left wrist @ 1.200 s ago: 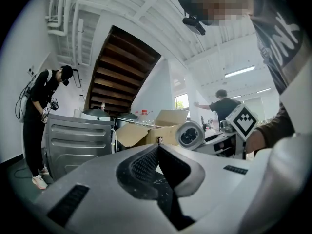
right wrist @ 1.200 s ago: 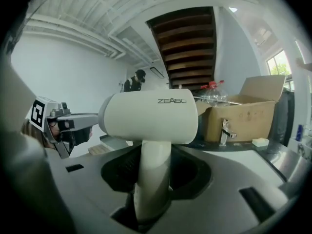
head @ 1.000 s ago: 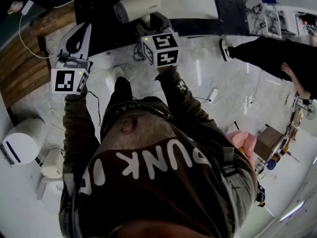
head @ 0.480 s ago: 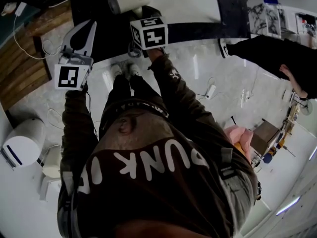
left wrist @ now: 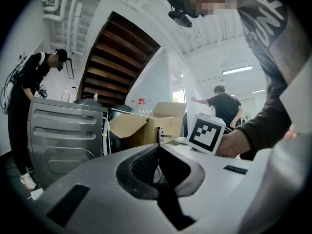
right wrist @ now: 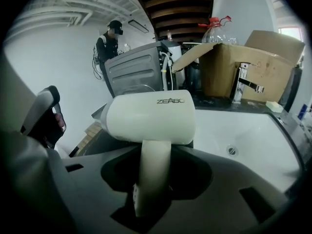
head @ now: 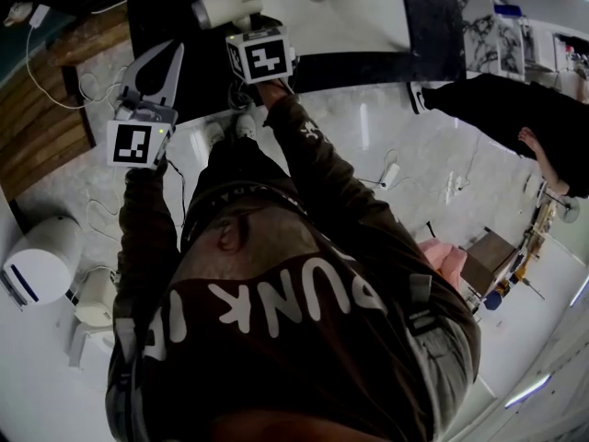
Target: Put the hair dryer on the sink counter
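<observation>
The white hair dryer hangs by its handle between my right gripper's jaws, which are shut on that handle. Its barrel lies crosswise above them. In the head view the hair dryer is held over the dark counter, just left of the white sink basin, with the right gripper under it. My left gripper is held up to the left of the counter edge. Its jaws meet at the tips with nothing between them, as the left gripper view shows.
Behind the basin stand a faucet and an open cardboard box. A washing machine stands to the left, with a person beyond it. Another person's leg crosses the marble floor at right. A white bin stands at left.
My right gripper has carried the hair dryer away from the body and to the left, further over the counter beside the basin. The left gripper has shifted only slightly.
</observation>
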The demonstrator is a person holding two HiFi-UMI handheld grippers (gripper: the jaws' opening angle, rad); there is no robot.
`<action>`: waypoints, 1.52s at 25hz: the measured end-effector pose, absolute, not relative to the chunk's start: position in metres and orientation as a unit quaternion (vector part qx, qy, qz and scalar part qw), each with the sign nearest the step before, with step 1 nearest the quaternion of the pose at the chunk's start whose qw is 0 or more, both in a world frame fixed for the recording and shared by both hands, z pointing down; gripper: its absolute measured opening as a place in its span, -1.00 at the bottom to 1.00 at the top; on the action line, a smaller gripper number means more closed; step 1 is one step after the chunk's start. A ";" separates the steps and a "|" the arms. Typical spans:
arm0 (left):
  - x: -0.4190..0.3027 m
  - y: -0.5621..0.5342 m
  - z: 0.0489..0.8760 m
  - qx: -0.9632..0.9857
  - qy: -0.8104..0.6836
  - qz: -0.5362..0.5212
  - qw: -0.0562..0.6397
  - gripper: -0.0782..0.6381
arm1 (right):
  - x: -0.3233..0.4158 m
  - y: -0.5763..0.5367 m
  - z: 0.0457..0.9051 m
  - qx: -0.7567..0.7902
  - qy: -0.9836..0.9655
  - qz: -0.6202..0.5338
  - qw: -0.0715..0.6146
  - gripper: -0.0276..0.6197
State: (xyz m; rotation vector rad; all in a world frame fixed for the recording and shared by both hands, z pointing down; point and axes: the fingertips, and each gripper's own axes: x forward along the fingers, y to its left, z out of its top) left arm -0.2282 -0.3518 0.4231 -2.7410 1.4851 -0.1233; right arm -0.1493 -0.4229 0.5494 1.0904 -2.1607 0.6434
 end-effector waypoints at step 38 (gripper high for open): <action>-0.211 -0.347 0.370 -0.865 0.500 -0.025 0.021 -0.77 | -0.137 -0.378 0.381 0.329 -0.933 0.033 0.145 -0.56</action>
